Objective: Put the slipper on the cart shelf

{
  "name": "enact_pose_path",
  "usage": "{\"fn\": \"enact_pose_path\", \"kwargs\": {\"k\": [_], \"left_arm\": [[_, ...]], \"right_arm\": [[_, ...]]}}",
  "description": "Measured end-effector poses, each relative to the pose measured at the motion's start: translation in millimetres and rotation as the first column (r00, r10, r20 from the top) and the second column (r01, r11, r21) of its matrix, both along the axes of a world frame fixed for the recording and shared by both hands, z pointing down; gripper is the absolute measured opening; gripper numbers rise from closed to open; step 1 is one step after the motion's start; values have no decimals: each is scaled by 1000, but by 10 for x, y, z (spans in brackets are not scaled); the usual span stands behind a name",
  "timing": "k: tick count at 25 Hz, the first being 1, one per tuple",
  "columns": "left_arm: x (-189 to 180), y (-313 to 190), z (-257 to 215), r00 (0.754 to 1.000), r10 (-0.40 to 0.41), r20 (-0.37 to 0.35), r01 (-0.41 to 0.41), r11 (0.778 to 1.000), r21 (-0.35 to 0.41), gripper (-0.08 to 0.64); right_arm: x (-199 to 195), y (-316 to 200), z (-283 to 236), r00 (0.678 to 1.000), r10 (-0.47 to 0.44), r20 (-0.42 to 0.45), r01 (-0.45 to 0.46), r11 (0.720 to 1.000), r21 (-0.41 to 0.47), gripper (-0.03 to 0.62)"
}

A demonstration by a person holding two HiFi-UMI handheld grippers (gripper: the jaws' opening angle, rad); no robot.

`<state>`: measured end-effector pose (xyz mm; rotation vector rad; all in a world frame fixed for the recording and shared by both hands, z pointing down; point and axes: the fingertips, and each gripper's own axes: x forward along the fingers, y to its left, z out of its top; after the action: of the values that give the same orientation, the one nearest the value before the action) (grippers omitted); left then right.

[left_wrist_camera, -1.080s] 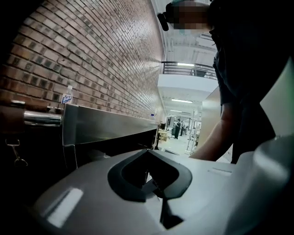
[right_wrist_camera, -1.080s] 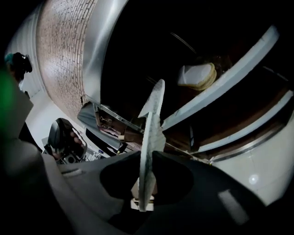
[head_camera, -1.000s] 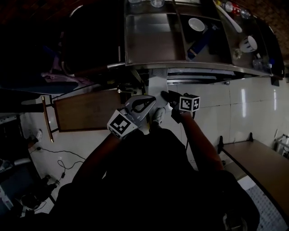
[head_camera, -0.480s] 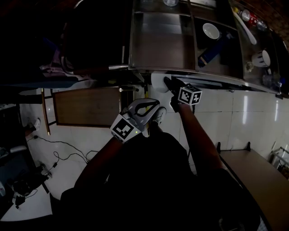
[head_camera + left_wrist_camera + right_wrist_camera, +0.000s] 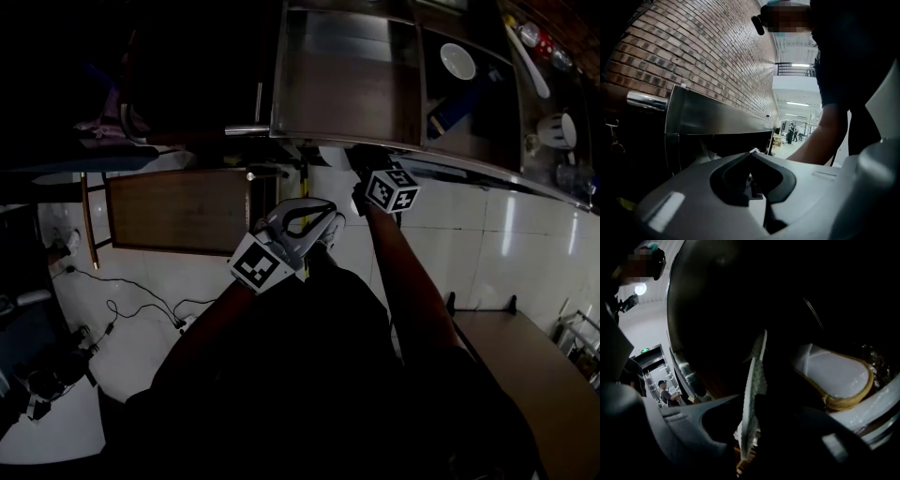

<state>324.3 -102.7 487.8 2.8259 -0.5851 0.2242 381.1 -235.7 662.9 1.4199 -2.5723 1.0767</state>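
Note:
The white slipper (image 5: 753,394), its ribbed sole seen edge-on, stands upright between the jaws of my right gripper (image 5: 751,405), which is shut on it. In the head view the right gripper (image 5: 361,173) reaches under the front edge of the steel cart (image 5: 342,94), and the slipper is hidden there. A second pale slipper with a tan rim (image 5: 834,376) lies just beyond, inside the dark cart. My left gripper (image 5: 323,214) hangs back beside the right arm. Its jaws (image 5: 751,157) meet with nothing in them.
The cart's top tray carries a white bowl (image 5: 457,61), a blue item (image 5: 450,108) and a cup (image 5: 558,131). Its bar handle (image 5: 248,129) sticks out to the left. A wooden board (image 5: 178,211) and cables (image 5: 122,309) lie on the tiled floor. A wooden bench (image 5: 525,366) stands at the lower right.
My right gripper has pushed forward under the cart's edge with the slipper, which no longer shows in the head view. The left gripper has barely moved.

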Motion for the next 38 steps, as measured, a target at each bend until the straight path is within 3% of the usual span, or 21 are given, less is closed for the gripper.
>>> {"fn": "enact_pose_path", "kwargs": {"k": [9, 13, 18, 23, 29, 32, 36, 38], "left_arm": [[-14, 95, 88, 1000, -14, 20, 14, 1000, -25, 2], [-27, 105, 92, 1000, -24, 19, 24, 999, -25, 2], [-45, 134, 115, 999, -30, 27, 31, 999, -32, 2], [-71, 143, 158, 999, -36, 28, 37, 998, -47, 2], [-74, 175, 172, 999, -28, 28, 29, 998, -50, 2], [-75, 186, 164, 999, -25, 24, 26, 999, -46, 2], [-109, 165, 161, 999, -29, 21, 30, 998, -53, 2], [-126, 144, 154, 999, -30, 21, 31, 998, -51, 2]], "right_arm": [[123, -201, 57, 990, 123, 71, -123, 992, -6, 66], [122, -309, 74, 991, 111, 70, -111, 994, -3, 67], [120, -305, 41, 993, 110, -50, -107, 992, 64, 78], [183, -302, 2, 967, 160, -200, -141, 984, 105, 87], [149, -391, -9, 951, 135, -280, -114, 990, 89, 95], [213, -386, 19, 932, 143, -334, -118, 989, 92, 131], [367, -380, -1, 888, 195, -415, -165, 980, 108, 247], [435, -380, -38, 879, 219, -424, -188, 975, 115, 255]]}}
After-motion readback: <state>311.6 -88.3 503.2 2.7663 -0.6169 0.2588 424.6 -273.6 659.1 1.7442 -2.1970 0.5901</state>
